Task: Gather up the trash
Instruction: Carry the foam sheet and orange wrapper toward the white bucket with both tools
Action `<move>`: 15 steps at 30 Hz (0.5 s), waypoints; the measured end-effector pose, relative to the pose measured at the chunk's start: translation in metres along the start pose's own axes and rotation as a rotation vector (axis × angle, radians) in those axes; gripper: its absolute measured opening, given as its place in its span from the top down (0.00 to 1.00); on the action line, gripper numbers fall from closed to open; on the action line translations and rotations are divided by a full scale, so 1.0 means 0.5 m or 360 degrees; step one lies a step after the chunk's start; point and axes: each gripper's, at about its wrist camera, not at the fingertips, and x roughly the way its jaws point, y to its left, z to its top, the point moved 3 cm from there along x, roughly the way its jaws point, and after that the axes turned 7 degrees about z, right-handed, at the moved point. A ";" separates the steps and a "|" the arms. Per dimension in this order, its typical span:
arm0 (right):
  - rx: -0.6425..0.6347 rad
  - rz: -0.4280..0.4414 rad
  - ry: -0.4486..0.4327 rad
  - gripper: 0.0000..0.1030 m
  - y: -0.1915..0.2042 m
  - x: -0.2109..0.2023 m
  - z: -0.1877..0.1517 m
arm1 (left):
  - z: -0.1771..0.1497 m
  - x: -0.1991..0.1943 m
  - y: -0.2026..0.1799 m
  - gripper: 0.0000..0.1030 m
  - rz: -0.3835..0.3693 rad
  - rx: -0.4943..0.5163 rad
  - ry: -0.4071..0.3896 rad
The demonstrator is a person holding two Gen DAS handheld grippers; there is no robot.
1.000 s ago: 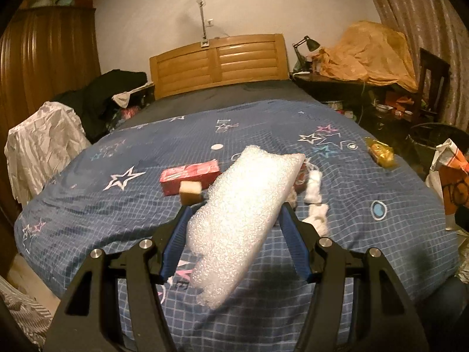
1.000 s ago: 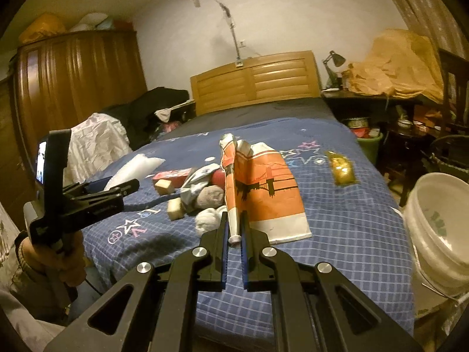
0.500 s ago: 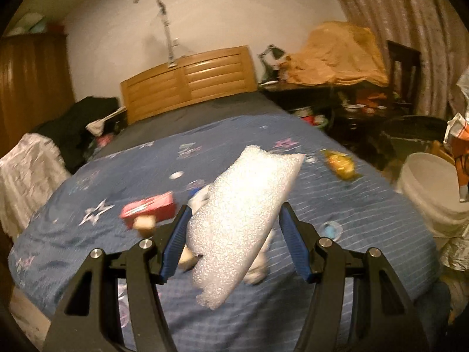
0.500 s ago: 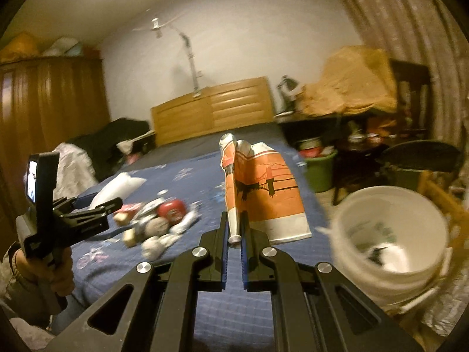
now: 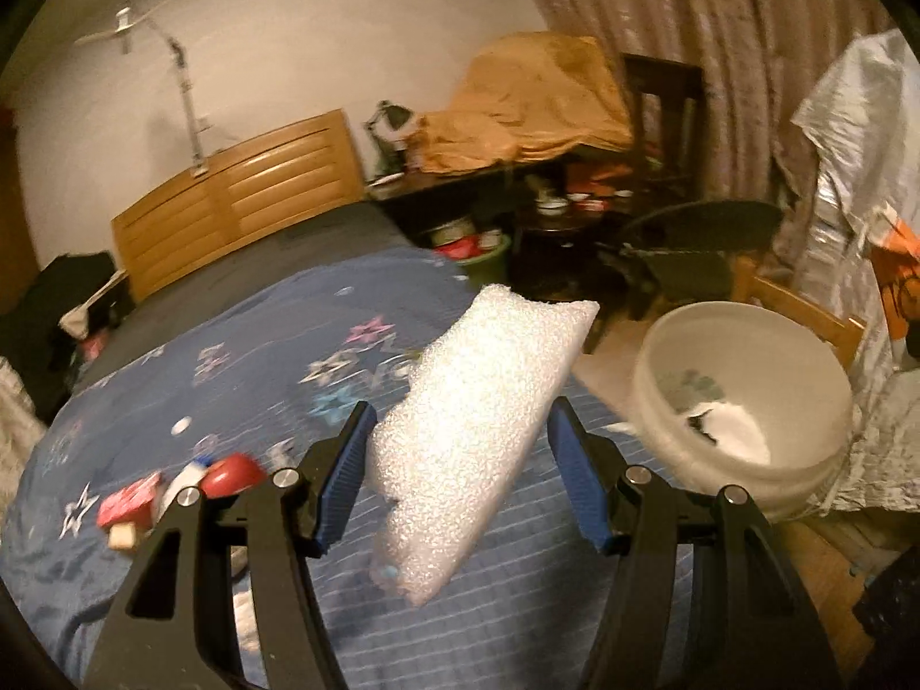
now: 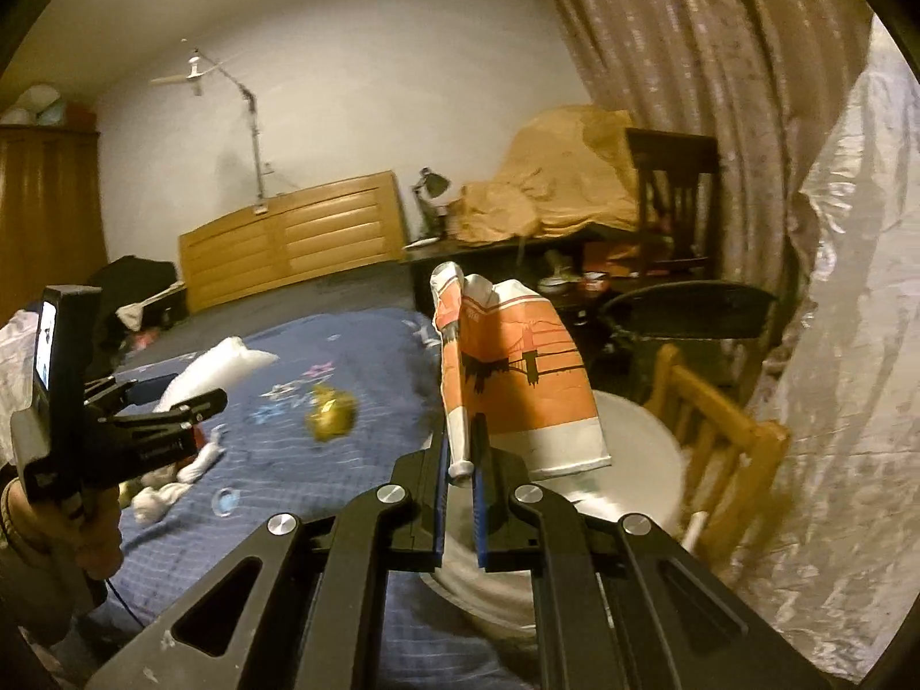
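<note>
My left gripper (image 5: 460,460) is shut on a white bubble-foam pouch (image 5: 477,402), which hangs tilted over the right edge of the blue star-patterned bed (image 5: 259,356). A white bucket (image 5: 650,356) stands on the floor just right of it, with white scraps inside. An orange-and-white paper bag (image 6: 517,379) is pinched by its folded edge in my right gripper (image 6: 460,460), which is shut on it, above the bucket (image 6: 644,460). In the right wrist view the left gripper (image 6: 190,388) and its pouch (image 6: 224,359) are at the left. A red box (image 5: 129,503), white tissue wads (image 6: 167,489) and a gold wrapper (image 6: 330,420) lie on the bed.
A wooden chair (image 6: 730,448) stands right behind the bucket, with a silvery plastic sheet (image 6: 834,402) hanging at the far right. A cluttered dark desk (image 5: 517,172) and a green basin (image 5: 483,253) are beside the bed. The wooden headboard (image 5: 230,201) is at the back.
Both views have swung to the right, from the bed's middle to its right edge, and the white bucket has come close. Both grippers keep the same hold.
</note>
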 end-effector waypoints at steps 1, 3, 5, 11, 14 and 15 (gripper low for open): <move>0.0007 -0.0017 -0.0002 0.92 -0.017 0.002 0.003 | 0.006 0.005 -0.019 0.43 -0.0018 0.0019 -0.0005; 0.0018 -0.0046 0.0001 0.92 -0.048 0.007 0.008 | 0.015 0.015 -0.052 0.43 -0.0047 0.0057 -0.0013; 0.0019 -0.0069 0.0011 0.92 -0.065 0.014 0.012 | 0.026 0.028 -0.085 0.43 -0.0078 0.0093 -0.0014; 0.0035 -0.0115 0.0057 0.92 -0.132 0.051 0.021 | 0.060 0.069 -0.176 0.43 -0.0168 0.0163 0.0001; 0.0043 -0.0123 0.0070 0.92 -0.141 0.063 0.016 | 0.074 0.091 -0.207 0.43 -0.0208 0.0179 0.0015; 0.0045 -0.0125 0.0075 0.92 -0.147 0.071 0.016 | 0.076 0.096 -0.216 0.43 -0.0216 0.0186 0.0018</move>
